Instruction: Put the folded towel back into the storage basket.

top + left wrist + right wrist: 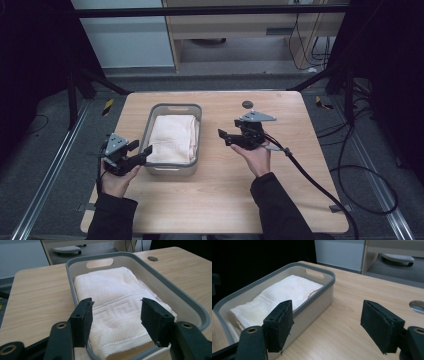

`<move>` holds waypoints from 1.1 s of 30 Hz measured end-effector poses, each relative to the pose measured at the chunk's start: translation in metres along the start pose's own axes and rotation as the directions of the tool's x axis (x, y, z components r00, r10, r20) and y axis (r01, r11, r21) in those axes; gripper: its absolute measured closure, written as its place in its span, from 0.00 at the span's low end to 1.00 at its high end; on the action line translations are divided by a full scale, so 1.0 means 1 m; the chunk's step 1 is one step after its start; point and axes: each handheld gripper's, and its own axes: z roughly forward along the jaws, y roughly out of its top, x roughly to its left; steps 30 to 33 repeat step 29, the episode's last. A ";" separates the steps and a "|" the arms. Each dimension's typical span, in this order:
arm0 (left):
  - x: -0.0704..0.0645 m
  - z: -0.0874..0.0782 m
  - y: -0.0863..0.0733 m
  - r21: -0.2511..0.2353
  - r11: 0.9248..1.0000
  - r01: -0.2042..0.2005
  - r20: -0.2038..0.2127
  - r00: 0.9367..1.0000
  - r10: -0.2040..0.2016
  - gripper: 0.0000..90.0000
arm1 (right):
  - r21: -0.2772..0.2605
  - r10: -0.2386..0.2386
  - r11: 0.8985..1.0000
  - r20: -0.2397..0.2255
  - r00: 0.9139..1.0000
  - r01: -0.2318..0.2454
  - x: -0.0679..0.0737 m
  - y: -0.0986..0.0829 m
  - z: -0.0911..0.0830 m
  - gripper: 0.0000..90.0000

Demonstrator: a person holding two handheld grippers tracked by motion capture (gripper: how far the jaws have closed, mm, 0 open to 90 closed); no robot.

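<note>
While both hands hover low over the wooden table, the scene reads from near edge to far edge as follows.

Sleeves: two dark sleeves come in over the near edge of the table (210,200), one at the left, one right of centre.

Left gripper (140,151): held at the near-left corner of the basin; its jaws stand apart with nothing between them. In the left gripper view (116,315) they frame the towel's near end from just above the near rim, not touching it as far as can be seen.

Right gripper (223,136): held to the right of the basin, apart from it, pointing left toward its right wall; jaws wide apart and empty. In the right gripper view (325,325) bare tabletop lies between them.

Basin (150,127): grey, rectangular, left of the table's centre; long axis runs near to far, with a handle slot in each end wall.

Towel (172,137): white, folded into a rectangle, lying flat inside the basin; its long axis follows the basin's, near to far. A woven key-pattern band crosses it near the near end.

Cable hole (247,104): small dark round hole in the tabletop, far and right of the basin.
</note>
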 end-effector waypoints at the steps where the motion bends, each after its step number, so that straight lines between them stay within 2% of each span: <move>1: -0.001 -0.001 -0.001 0.001 1.000 -0.005 0.002 1.000 0.005 0.45 | -0.003 0.006 1.000 0.000 1.000 -0.006 -0.002 -0.002 -0.004 0.28; 8: -0.009 -0.008 -0.012 0.000 1.000 -0.026 0.017 1.000 0.026 0.39 | -0.014 0.035 0.999 0.031 0.999 -0.035 -0.026 -0.028 -0.042 0.23; 13: -0.011 -0.015 -0.019 -0.002 0.999 -0.038 0.020 0.999 0.038 0.36 | -0.005 0.040 0.999 0.053 0.998 -0.040 -0.037 -0.045 -0.060 0.21; 20: -0.011 -0.022 -0.031 -0.011 0.999 -0.047 0.010 0.999 0.047 0.30 | -0.028 0.058 0.998 0.072 0.996 -0.056 -0.052 -0.071 -0.085 0.18; 22: -0.010 -0.024 -0.035 -0.018 0.999 -0.044 0.008 0.999 0.044 0.28 | -0.026 0.065 0.998 0.078 0.995 -0.063 -0.055 -0.077 -0.089 0.17; 27: -0.006 -0.031 -0.043 -0.036 0.999 -0.035 -0.005 0.999 0.035 0.27 | 0.003 0.046 0.999 0.106 0.993 -0.047 -0.065 -0.096 -0.098 0.15; 29: -0.005 -0.033 -0.047 -0.029 0.999 -0.044 -0.015 0.999 0.043 0.26 | 0.015 0.052 0.998 0.116 0.992 -0.054 -0.068 -0.102 -0.102 0.15; 33: -0.005 -0.033 -0.047 -0.029 0.999 -0.044 -0.015 0.999 0.043 0.26 | 0.015 0.052 0.998 0.116 0.992 -0.054 -0.068 -0.102 -0.102 0.15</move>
